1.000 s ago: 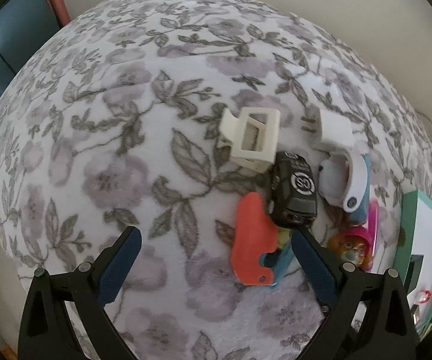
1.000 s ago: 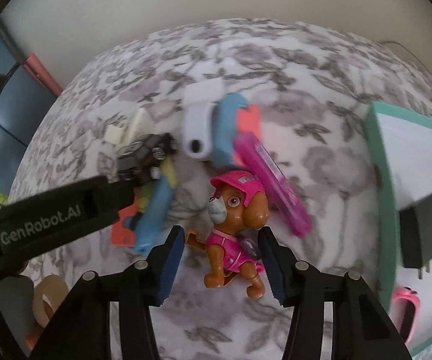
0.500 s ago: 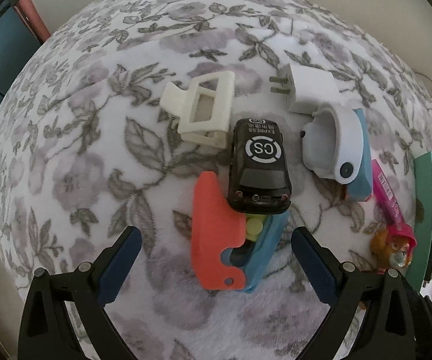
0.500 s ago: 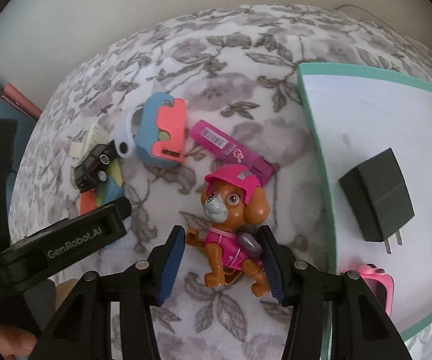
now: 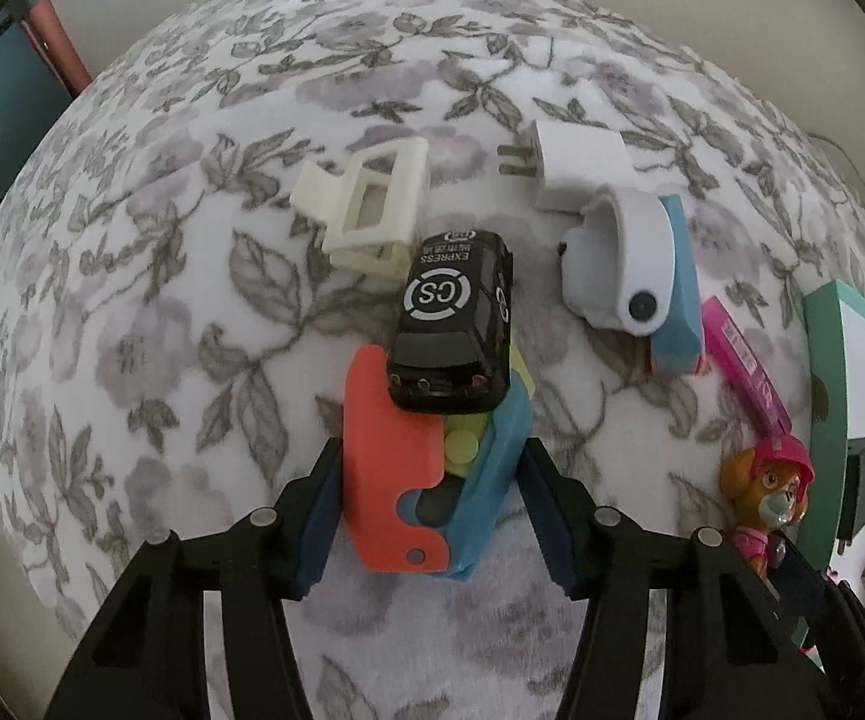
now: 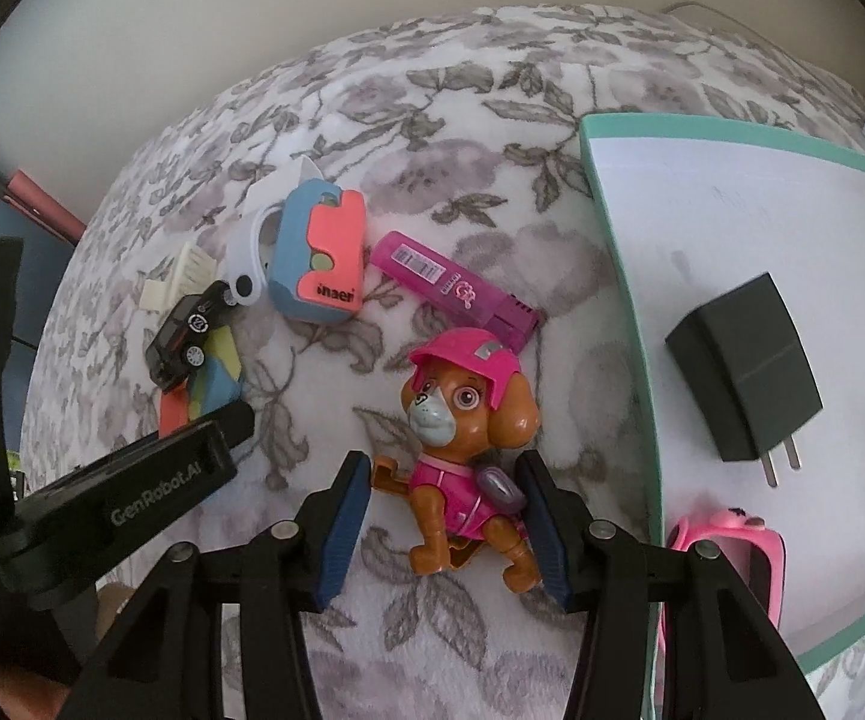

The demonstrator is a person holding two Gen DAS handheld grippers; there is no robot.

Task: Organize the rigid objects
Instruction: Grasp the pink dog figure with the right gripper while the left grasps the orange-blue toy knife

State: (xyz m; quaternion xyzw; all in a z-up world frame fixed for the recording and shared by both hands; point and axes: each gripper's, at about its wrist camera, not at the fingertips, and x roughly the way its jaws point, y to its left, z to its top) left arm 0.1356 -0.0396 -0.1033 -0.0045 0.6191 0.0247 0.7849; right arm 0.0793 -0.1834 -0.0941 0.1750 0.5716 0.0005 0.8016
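Orange-and-blue plastic toy (image 5: 426,480) lying flat on flowered cloth, yellow discs showing in its middle, clamped at both sides. Black toy car (image 5: 453,324) propped on its far end, roof up, marked "CS". Brown puppy figure (image 6: 468,444) in pink helmet and vest, lying on its back, head away, gripped at the body.

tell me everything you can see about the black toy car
The small black toy car looks like glossy hard plastic, with a white ring logo and "EXPRESS" printed on its roof. It sits upright on its wheels, one end propped on the orange, blue and yellow plastic toy and touching the cream hair claw clip, on the floral fleece blanket.
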